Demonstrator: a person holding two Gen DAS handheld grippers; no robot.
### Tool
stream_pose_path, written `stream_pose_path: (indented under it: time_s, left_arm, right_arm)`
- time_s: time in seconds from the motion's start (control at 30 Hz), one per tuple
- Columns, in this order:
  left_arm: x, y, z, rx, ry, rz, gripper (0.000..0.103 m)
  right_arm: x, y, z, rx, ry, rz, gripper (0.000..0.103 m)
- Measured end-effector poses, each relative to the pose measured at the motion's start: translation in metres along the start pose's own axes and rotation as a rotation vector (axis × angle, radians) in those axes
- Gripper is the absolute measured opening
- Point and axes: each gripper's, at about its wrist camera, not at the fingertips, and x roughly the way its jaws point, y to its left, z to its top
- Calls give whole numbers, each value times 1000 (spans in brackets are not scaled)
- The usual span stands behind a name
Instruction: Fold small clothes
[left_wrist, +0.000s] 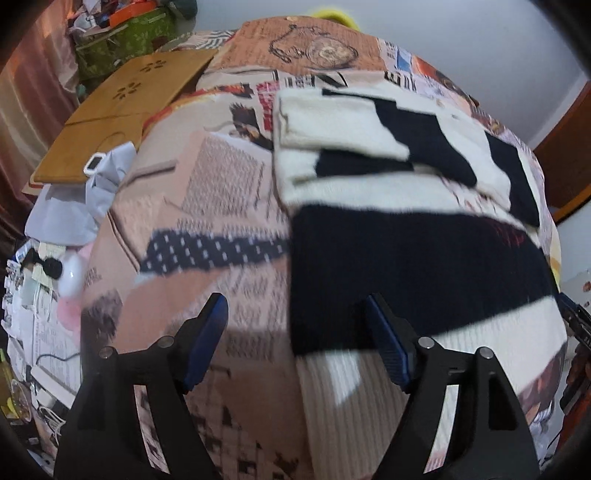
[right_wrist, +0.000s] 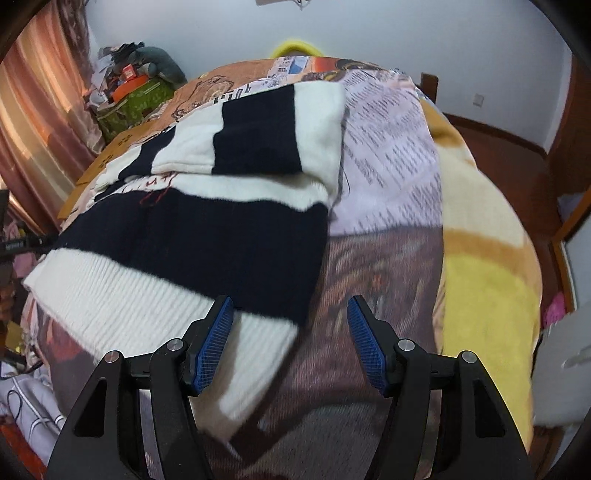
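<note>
Printed bedding (left_wrist: 221, 184) covers the bed in both views, with a wooden board (left_wrist: 122, 110) at the upper left of the left wrist view. On it lies the striped sweater (left_wrist: 406, 251), black and white, sleeves folded across its upper part, filling the centre right there and the centre left of the right wrist view. Both the left gripper (left_wrist: 295, 343) and the right gripper (right_wrist: 291, 343) stand wide with nothing between their blue pads, each at the lower edge of its frame over the ribbed hem (right_wrist: 147, 314).

bed (left_wrist: 221, 206), newsprint cover | striped sweater (left_wrist: 406, 258) lying on it | wooden board (left_wrist: 122, 122)
</note>
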Motion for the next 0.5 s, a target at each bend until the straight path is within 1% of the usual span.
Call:
stream_pose_path:
  time_s: [0.07,0.1,0.13,0.17,0.2,0.23,0.27,0.3,0.33,0.37,0.4,0.47,0.5]
  left_arm:
    - [0,3,-5,-23,4,-23,76]
    - [-1,5,-7,-33,3,-32,75]
    - [-2,6,-7,-35,1,-37,74]
    - [-4,6,-9,-36,0,-44,70]
    - [-5,6,-10,-36,1,-48,65]
    - [-5,6,-11,-33,2,-55,62]
    - [-6,5,-12,-31,2,-60,56]
    - [-7,4,-13,-28,2,-71,46]
    - [-8,1,-14,-23,2,-90,39]
    - [-10,-1,-15,-18,4,-107,26]
    - [-11,-4,-14,-12,2,-107,18]
    - [-14,-10,-13,21,-22,-96,10]
    - [-17,-13,-11,32,-38,-80,8]
  right_arm:
    - [-1,-1,-5,24,-4,20,60]
    - [-1,-2,-8,36,-4,32,58]
    - [0,-2,-9,52,-1,57,51]
    - [1,-3,-10,71,2,83,44]
    - [1,-3,-11,84,-3,97,41]
    - [1,-1,-14,85,-5,103,37]
    - [1,2,-14,78,-6,110,31]
    - [2,4,-14,71,-8,121,27]
    - [1,7,-15,69,-9,133,19]
    - [1,9,-15,67,-9,139,13]
    - [1,12,-13,56,-14,136,11]
    - [-1,16,-11,36,-25,132,8]
    - [-2,17,-9,32,-32,139,8]
